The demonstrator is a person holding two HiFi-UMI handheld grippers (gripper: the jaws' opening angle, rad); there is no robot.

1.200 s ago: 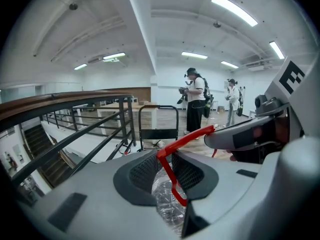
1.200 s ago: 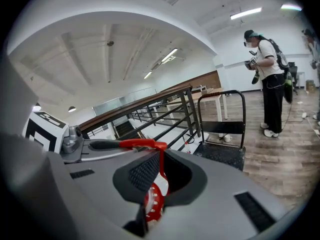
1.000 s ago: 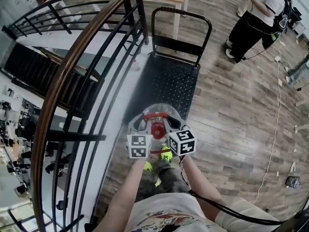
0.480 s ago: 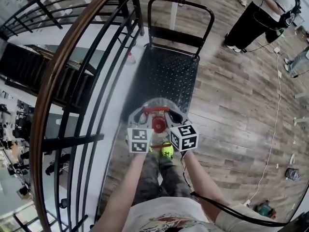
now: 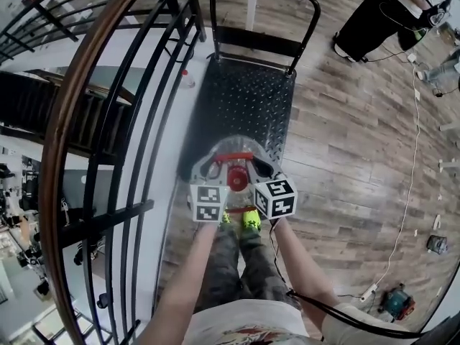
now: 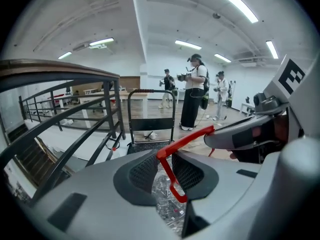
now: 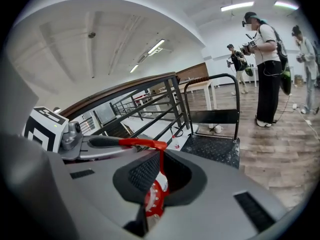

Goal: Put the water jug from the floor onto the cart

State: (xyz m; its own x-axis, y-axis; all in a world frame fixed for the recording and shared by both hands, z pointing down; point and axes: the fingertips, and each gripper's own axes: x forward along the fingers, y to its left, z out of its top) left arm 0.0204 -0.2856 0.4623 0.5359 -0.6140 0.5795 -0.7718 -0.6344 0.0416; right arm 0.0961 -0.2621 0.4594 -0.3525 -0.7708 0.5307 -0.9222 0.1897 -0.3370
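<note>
Water jug [image 5: 228,146] at cart [image 5: 248,95] near end; red handle [image 6: 187,139] clamped in both jaws

The water jug's [image 5: 233,148] base and the cart's [image 5: 248,99] near edge are hidden.

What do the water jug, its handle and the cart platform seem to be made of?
The water jug looks like clear, glossy plastic: its body is see-through and light glints on it. Its handle is probably smooth red plastic, a thin moulded strap. The cart platform is black and matt with a dotted anti-slip pattern. Whether it is metal or plastic, I cannot tell.
</note>
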